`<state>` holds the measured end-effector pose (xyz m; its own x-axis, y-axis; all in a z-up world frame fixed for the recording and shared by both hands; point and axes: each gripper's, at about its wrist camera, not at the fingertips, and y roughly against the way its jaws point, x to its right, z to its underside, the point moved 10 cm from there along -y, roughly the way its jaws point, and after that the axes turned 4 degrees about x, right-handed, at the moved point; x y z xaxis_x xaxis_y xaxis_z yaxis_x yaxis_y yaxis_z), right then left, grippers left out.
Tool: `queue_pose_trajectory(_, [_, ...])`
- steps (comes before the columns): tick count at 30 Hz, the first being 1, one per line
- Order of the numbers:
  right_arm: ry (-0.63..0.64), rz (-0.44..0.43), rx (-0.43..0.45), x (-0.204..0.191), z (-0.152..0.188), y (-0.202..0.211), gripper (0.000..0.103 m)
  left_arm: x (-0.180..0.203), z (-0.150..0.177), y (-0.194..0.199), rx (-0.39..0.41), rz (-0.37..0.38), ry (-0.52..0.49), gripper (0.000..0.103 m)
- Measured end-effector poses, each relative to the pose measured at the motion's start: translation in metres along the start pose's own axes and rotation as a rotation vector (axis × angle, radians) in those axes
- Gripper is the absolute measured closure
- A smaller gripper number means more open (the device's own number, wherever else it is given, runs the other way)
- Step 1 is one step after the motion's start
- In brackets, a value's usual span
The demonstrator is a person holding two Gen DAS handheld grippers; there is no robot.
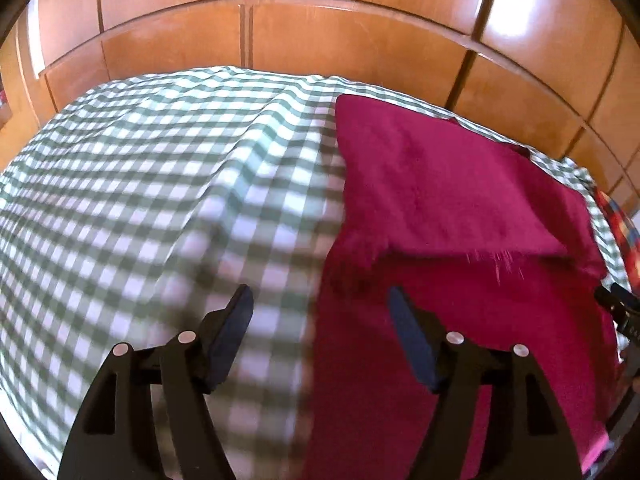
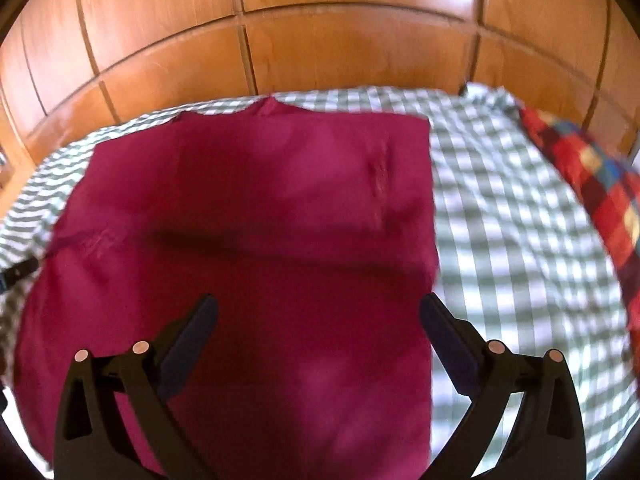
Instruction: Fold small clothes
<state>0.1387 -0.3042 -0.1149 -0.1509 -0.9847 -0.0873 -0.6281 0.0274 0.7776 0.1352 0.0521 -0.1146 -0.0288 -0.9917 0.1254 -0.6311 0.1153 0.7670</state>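
A crimson garment (image 1: pixel 448 208) lies flat on the green-and-white checked cloth (image 1: pixel 160 184), with one side folded over itself. My left gripper (image 1: pixel 320 300) is open and empty, hovering over the garment's left edge. In the right wrist view the garment (image 2: pixel 260 200) fills the middle, its neckline at the far edge. My right gripper (image 2: pixel 318 312) is open and empty above the garment's near right part. The tip of the right gripper shows at the right edge of the left wrist view (image 1: pixel 620 308).
Wooden panelled wardrobe doors (image 2: pixel 320 32) stand right behind the checked cloth (image 2: pixel 500 220). A red, blue and yellow checked fabric (image 2: pixel 592 184) lies at the right edge of the surface.
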Motion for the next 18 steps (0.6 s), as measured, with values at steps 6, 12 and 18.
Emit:
queue_pose_trajectory(6, [-0.066, -0.093, -0.080, 0.012, 0.056, 0.032, 0.015, -0.022, 0.055, 0.034, -0.036, 0.063, 0.033, 0.038])
queue_pose_trajectory(12, [-0.048, -0.144, -0.150, -0.003, 0.108, 0.074, 0.037, -0.034, 0.105, 0.073, -0.030, 0.088, 0.056, 0.045])
queue_pose_trajectory(18, [-0.059, -0.161, -0.227, -0.014, 0.155, 0.102, 0.041, -0.030, 0.145, 0.099, -0.091, 0.126, 0.047, 0.059])
